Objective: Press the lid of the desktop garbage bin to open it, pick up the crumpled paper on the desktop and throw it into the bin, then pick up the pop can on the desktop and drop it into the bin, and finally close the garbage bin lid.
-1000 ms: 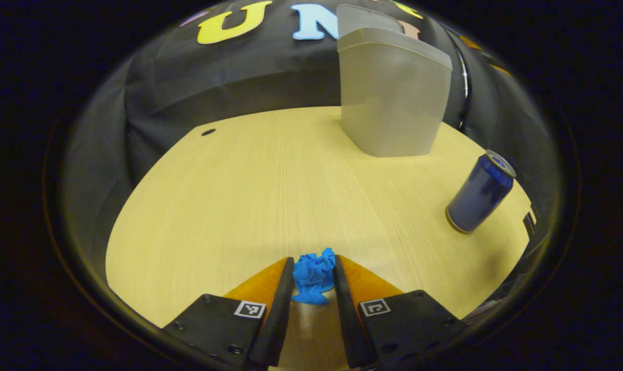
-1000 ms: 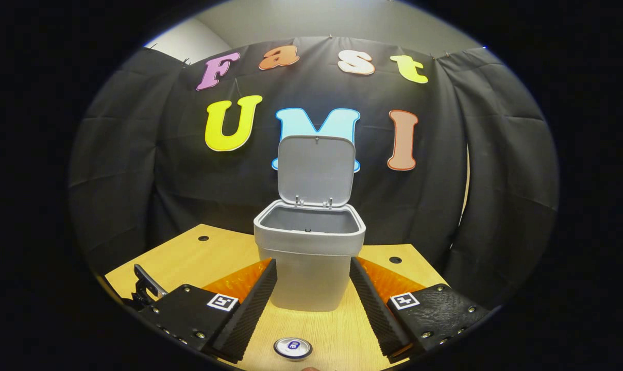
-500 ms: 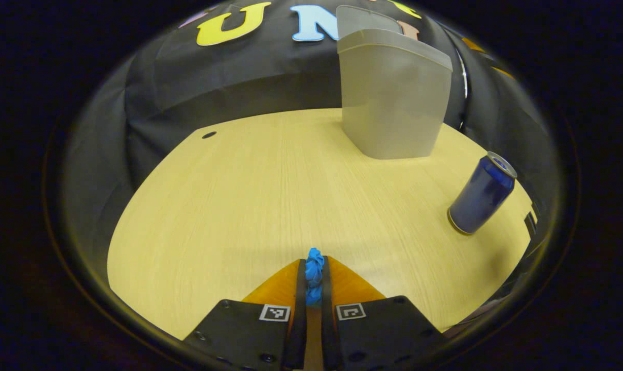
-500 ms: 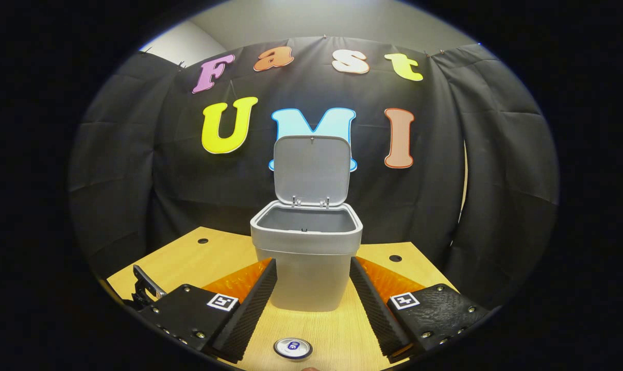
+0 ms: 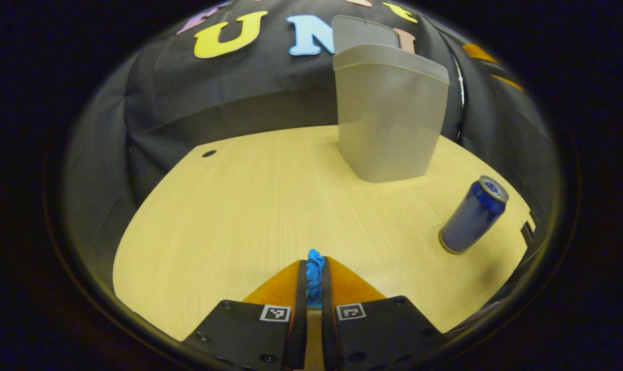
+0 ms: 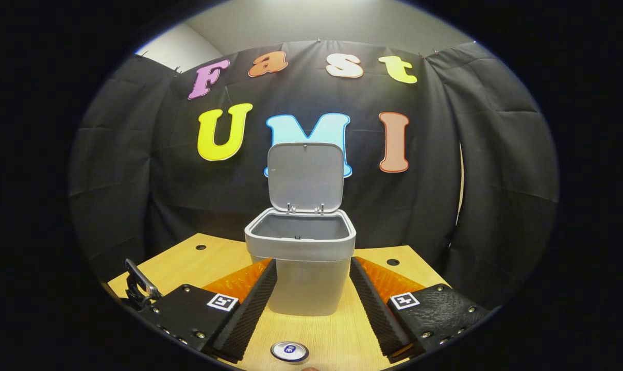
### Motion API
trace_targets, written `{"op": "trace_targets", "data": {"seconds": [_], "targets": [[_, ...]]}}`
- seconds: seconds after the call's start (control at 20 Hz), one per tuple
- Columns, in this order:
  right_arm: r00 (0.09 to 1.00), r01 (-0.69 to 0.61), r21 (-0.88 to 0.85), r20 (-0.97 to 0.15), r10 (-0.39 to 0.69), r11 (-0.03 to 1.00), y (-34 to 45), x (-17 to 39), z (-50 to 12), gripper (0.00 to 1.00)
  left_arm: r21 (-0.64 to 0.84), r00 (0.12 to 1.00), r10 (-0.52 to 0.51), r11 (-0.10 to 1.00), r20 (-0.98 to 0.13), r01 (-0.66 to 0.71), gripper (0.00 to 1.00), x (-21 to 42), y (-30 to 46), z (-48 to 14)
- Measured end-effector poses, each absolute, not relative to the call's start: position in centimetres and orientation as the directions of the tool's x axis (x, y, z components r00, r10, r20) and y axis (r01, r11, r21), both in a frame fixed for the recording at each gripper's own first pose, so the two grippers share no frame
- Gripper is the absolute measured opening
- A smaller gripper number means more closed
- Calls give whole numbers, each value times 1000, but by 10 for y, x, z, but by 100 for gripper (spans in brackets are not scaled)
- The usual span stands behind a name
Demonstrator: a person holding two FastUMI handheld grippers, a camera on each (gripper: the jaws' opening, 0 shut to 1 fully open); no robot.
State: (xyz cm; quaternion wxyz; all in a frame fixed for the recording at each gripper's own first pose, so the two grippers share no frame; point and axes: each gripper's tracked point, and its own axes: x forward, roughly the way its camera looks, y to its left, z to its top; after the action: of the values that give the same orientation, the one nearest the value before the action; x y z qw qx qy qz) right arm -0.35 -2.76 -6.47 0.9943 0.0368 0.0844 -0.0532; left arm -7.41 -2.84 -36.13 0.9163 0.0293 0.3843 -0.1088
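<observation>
the crumpled paper [image 5: 314,275] sits pinched between both fingers of my left tongs [image 5: 314,281], squeezed into a narrow blue strip whose long axis runs straight ahead along the fingers, its tip poking out just past them. whether it touches the wooden surface [image 5: 249,206] below i cannot tell. ahead and to the right in the left gripper view stands the garbage bin [image 5: 388,113], upright, its lid [image 5: 363,32] raised behind the rim. nearer and further right is the pop can [image 5: 473,215], standing on its base with its long axis vertical and its top facing up, well apart from the bin. in the right gripper view my right tongs [image 6: 311,293] are spread wide and grip nothing; the bin [image 6: 301,268] shows between the fingers, mouth open, lid [image 6: 305,176] standing upright at the back hinge. the can's top [image 6: 289,351] shows at the lower edge, just below the tongs.
</observation>
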Motion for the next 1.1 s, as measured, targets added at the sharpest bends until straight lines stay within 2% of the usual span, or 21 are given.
{"op": "trace_targets", "data": {"seconds": [0.05,0.3,0.55,0.6,0.65,0.7,0.75,0.8,0.85,1.0,1.1], "targets": [[980,116,64,-172,-104,991,-29,-4,-65,92,-33,692,-183,974,-698,223,21,-69,-31,-354],[979,118,71,-178,-104,990,-33,-6,-65,92,-41,751,-213,970,-625,241,18,-37,-42,-312],[980,126,75,-162,-112,989,-38,-3,-60,92,-50,809,-239,966,-538,253,18,-6,-54,-265],[980,126,77,-165,-112,989,-37,-3,-62,92,-53,819,-247,965,-517,257,21,0,-58,-255],[980,126,77,-166,-112,989,-37,-2,-63,92,-57,830,-256,963,-495,263,18,5,-62,-243],[979,126,76,-168,-112,989,-37,-1,-63,92,-61,841,-265,961,-471,269,21,11,-66,-232],[979,128,74,-166,-114,989,-38,-1,-63,92,-60,850,-273,959,-450,276,15,17,-70,-221],[979,134,71,-163,-121,988,-39,0,-63,92,-57,858,-284,956,-428,289,20,24,-74,-211],[979,142,72,-159,-129,987,-41,0,-63,92,-51,864,-295,952,-408,301,18,30,-79,-202],[976,160,88,-161,-145,983,-42,-1,-65,92,-32,878,-331,939,-346,342,21,53,-94,-174],[973,175,85,-166,-159,981,-47,-2,-67,92,-13,882,-354,929,-312,369,18,64,-103,-160]]}}
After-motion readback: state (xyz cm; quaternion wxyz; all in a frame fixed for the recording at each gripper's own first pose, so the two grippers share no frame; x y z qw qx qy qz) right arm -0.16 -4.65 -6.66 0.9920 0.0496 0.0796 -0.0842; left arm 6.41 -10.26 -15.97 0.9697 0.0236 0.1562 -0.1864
